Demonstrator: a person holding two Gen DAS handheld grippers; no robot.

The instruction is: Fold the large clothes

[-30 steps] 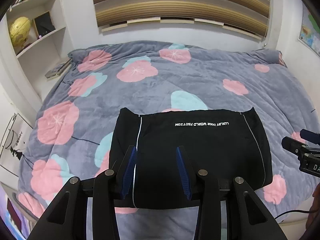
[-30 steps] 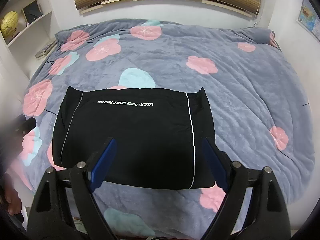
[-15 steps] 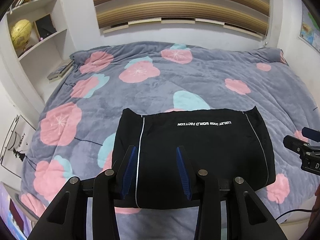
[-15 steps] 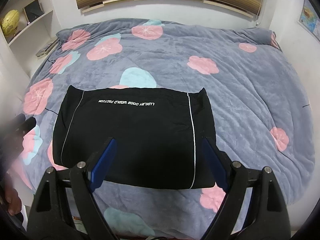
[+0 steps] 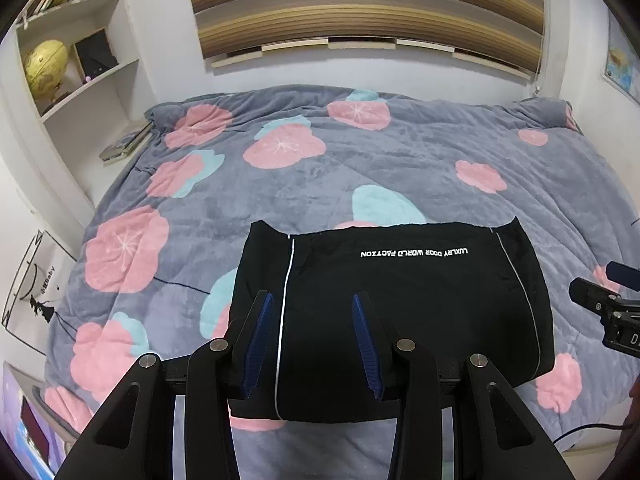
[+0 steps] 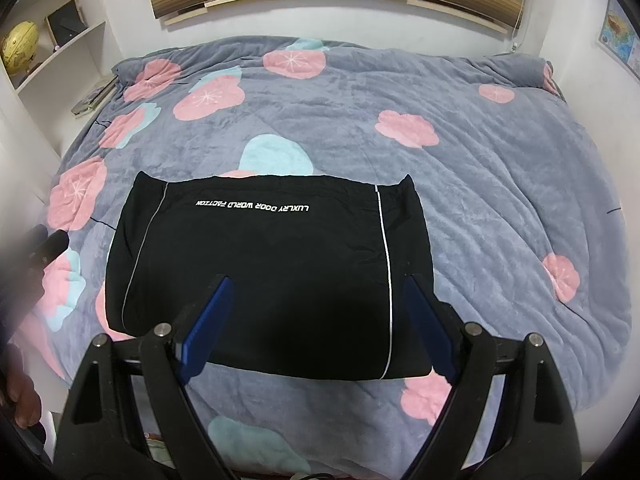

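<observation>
a: left wrist view first. what differs from a second ago?

b: little. the garment [image 5: 400,312] sits a touch further right and lower in the frame than before, and more of the shelf [image 5: 80,92] shows at the left. the fold itself looks the same: a flat black rectangle with white text near its far edge and a pale stripe down each side.

a: and the left tool [image 5: 312,344]?

b: open, blue pads apart with nothing between them, the same gap as before. it hovers over the near left part of the garment, and the left stripe runs down between its fingers. the tip of the right tool [image 5: 600,304] pokes in at the right edge, just off the garment's right side.

a: right wrist view?

b: nearly unchanged too, the garment [image 6: 272,272] only a hair higher in the frame. it lies on the bed [image 6: 500,184], close to the near edge. the right tool [image 6: 316,320] is wide open and holds nothing, spread as it was earlier. it hangs over the near right part, the right stripe just inside its right finger. a dark blur at the left edge is likely the left tool, but i cannot tell for sure.
</observation>
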